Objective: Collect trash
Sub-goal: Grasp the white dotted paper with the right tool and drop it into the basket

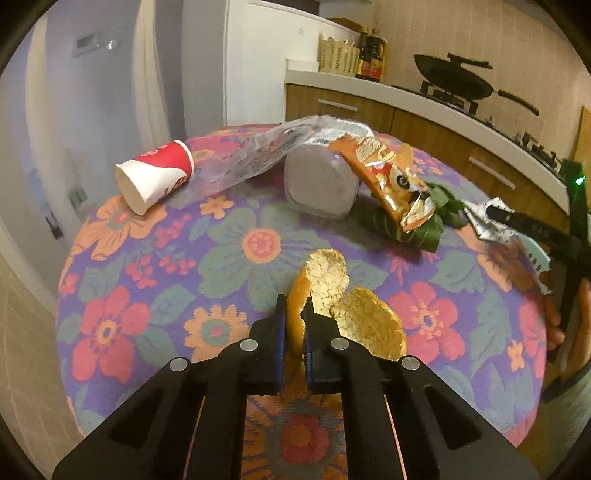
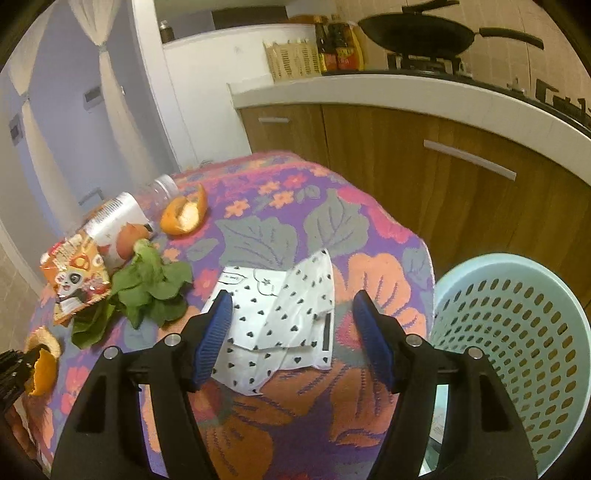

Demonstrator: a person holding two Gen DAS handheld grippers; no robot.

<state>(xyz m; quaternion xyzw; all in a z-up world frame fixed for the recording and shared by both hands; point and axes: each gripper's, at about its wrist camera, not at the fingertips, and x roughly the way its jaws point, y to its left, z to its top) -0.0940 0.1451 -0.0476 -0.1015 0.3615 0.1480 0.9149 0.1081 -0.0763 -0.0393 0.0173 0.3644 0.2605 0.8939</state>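
The left gripper [image 1: 295,306] pinches an orange peel [image 1: 325,280]; the right gripper [image 2: 291,317] hovers spread above a spotted wrapper [image 2: 288,317]. Cup [image 1: 155,175], bottle [image 1: 317,184], snack bag [image 1: 391,181] and greens [image 2: 151,291] remain on the table [image 1: 184,258], so collecting looks barely begun.

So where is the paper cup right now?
In the left wrist view the paper cup lies on its side at the table's far left edge, its base by the clear plastic bottle; the right wrist view doesn't show it.

Floral tablecloth [image 2: 280,229] in front. Behind it, wooden cabinets [image 2: 388,147] under white counter [image 2: 369,92]. On counter: wok [image 2: 417,33], sauce bottles [image 2: 338,46], basket [image 2: 291,59].
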